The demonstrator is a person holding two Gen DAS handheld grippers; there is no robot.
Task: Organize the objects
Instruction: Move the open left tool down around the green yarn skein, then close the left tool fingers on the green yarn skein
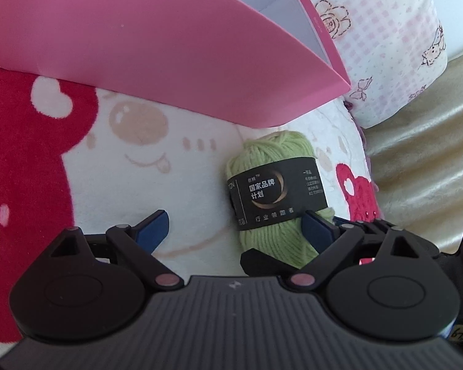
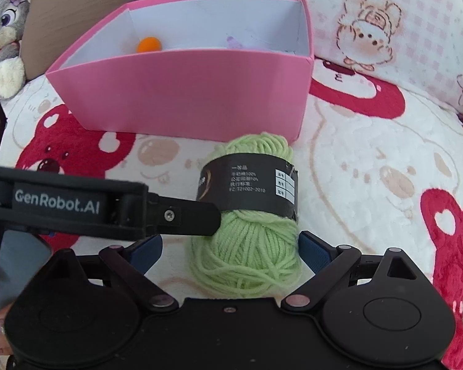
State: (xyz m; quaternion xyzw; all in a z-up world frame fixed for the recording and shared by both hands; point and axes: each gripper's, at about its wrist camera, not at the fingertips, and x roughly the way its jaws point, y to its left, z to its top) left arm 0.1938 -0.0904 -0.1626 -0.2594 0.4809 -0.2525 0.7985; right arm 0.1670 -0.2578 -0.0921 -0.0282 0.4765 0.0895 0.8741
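Green yarn skein (image 2: 250,215) lies on the cartoon blanket (image 2: 370,160), just in front of the pink box (image 2: 182,92), long axis running toward the box.

R gripper (image 2: 230,251): fingers spread, straddling skein's near end, right pad close or touching, no squeeze.

L gripper (image 1: 236,231): fingers spread, skein off toward its right finger.

Judgement: R better lined up for the grab.
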